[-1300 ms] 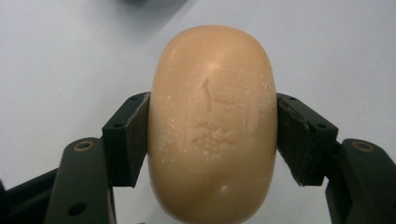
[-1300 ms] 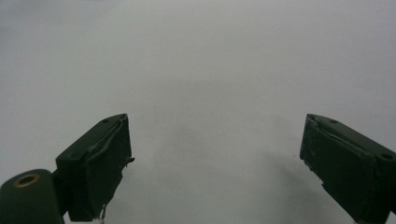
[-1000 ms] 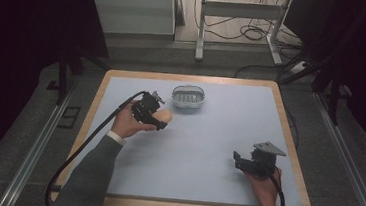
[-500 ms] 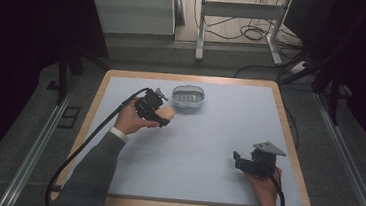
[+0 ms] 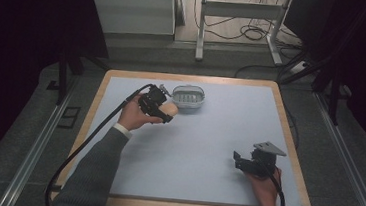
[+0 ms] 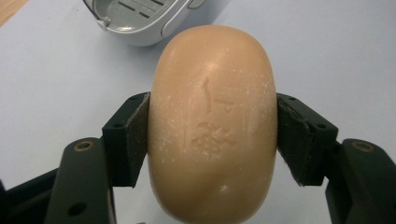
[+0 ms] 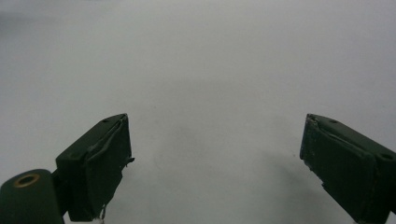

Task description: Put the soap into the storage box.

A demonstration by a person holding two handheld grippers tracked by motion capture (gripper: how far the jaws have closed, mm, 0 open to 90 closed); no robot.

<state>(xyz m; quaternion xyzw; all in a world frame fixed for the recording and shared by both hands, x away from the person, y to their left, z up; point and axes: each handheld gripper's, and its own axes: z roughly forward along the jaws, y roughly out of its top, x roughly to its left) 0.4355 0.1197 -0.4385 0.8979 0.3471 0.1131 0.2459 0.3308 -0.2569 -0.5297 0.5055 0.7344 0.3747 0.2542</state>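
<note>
Left gripper view, soap point(image 6: 212, 126) between left tongs point(image 6: 212, 140)

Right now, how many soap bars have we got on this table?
1. The soap bar is clamped between the left gripper jaws, just short of the grey soap dish. The dish's slotted floor looks bare where visible.

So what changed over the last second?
The left gripper, shut on the soap, carried it a little further toward the soap dish, now just beside its near edge. The right gripper stayed open and idle near the table's right front corner.
</note>
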